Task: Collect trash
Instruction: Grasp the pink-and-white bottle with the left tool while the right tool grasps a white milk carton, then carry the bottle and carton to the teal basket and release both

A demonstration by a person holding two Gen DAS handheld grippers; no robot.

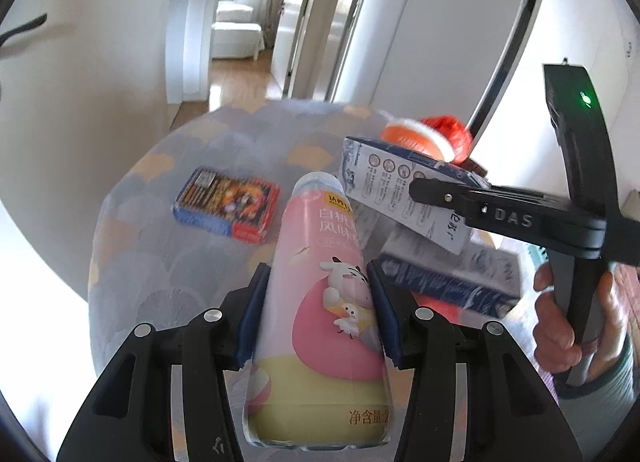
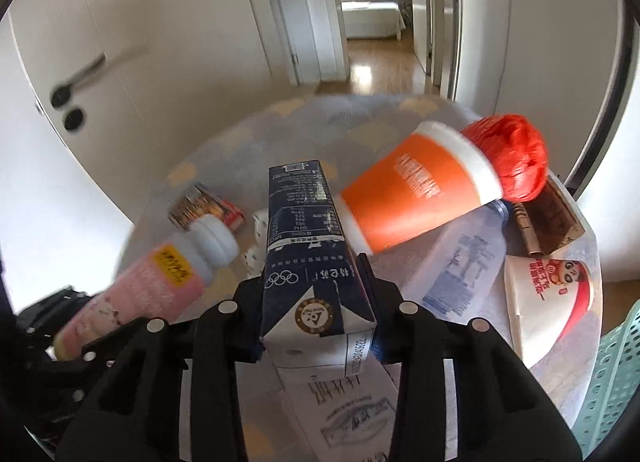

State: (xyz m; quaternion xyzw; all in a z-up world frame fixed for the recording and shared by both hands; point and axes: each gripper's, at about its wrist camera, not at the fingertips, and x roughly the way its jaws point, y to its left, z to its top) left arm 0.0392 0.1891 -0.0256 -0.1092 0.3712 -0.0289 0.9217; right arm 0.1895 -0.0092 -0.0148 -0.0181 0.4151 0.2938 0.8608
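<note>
My left gripper (image 1: 318,290) is shut on a pink drink bottle (image 1: 320,302), held above the round table (image 1: 168,262); the bottle also shows in the right wrist view (image 2: 160,274). My right gripper (image 2: 316,282) is shut on a dark blue milk carton (image 2: 308,254), lifted over the table; the right gripper (image 1: 416,186) and the carton (image 1: 384,178) show in the left wrist view. An orange paper cup (image 2: 416,190) lies on its side beside a red plastic bag (image 2: 512,158).
A small colourful box (image 1: 228,202) lies on the patterned tablecloth. A clear plastic bottle (image 2: 460,262), a white paper bowl (image 2: 548,302), a brown cardboard piece (image 2: 548,218) and a flat carton (image 2: 344,406) lie on the table. A teal basket (image 2: 612,374) stands at right.
</note>
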